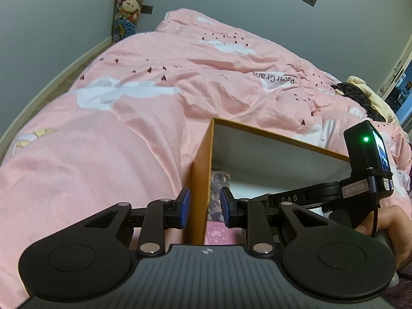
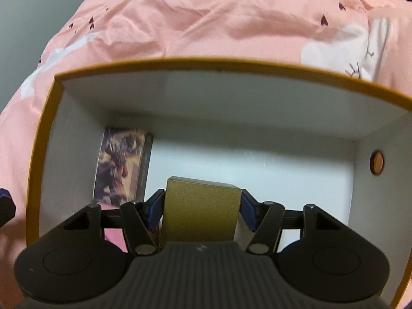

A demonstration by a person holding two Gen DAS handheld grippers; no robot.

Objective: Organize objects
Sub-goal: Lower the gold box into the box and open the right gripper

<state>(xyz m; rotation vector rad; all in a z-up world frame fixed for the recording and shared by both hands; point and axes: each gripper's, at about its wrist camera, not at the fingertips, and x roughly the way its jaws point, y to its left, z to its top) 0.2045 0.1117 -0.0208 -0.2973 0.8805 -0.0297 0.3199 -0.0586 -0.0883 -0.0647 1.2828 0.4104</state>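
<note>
Right wrist view: right gripper (image 2: 202,212) points down into the orange storage box (image 2: 180,63), its blue pads (image 2: 154,212) pinching a small gold box (image 2: 200,211) by two opposite side faces. Gold box hangs low inside the white interior, near the floor, close to the near wall. A picture-printed flat box (image 2: 121,164) lies on the floor in the far left corner, apart from the gold one. Something pink (image 2: 113,234) shows below the left linkage; cannot tell what.

Left wrist view: left gripper (image 1: 204,207) straddles the orange box's left wall (image 1: 199,180), one pad outside, one inside. A sliver of gap shows on the inner side, so whether it truly clamps the wall I cannot tell. Box sits on a pink quilt (image 1: 128,103). A hand (image 1: 383,224) shows at right, on the other tool.

Handling judgement: gold box looks like rigid card with a matte, grippy face; probably light. Flat parallel sides suit the present hold; squeezing harder could dent it. Orange box wall is stiff but thin, and the quilt beneath is soft, so the box may tip or slide if pushed.
</note>
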